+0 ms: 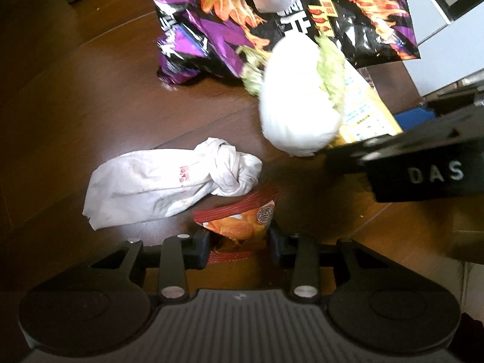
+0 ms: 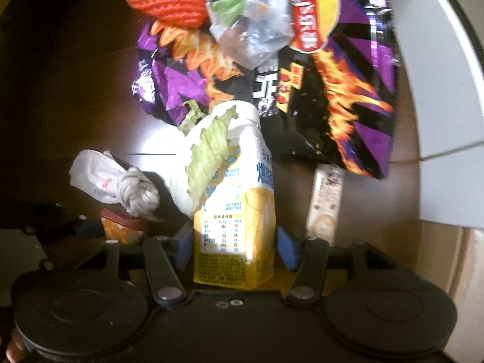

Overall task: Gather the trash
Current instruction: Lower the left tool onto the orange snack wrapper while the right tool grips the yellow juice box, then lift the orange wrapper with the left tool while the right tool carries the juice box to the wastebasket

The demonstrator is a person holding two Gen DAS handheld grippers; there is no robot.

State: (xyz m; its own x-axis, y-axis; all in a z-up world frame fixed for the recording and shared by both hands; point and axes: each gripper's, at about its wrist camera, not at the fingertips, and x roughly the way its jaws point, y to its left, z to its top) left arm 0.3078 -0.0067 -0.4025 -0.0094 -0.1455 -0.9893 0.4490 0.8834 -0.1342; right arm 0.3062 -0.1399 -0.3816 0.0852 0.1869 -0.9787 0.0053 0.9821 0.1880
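Observation:
My left gripper (image 1: pixel 239 245) points down at the dark wooden floor (image 1: pixel 90 106) and is shut on a small orange snack packet (image 1: pixel 239 227), which sits pinched between its black pads. My right gripper (image 2: pixel 234 251) is shut on a yellow and white snack bag (image 2: pixel 233 227); its blue pads press on both sides of the bag. A lettuce leaf (image 2: pixel 208 151) clings to that bag. In the left wrist view the same bag (image 1: pixel 296 103) looks blurred, to the right of the left gripper. A knotted white plastic bag (image 1: pixel 169 184) lies on the floor just beyond the orange packet.
A large purple and black chip bag (image 2: pixel 348 90) lies further off, with a red foam net (image 2: pixel 172 3) and a clear plastic wrapper (image 2: pixel 251 21) on it. A slim sachet (image 2: pixel 325 202) lies at the right. A white cabinet (image 2: pixel 447 151) borders the right side.

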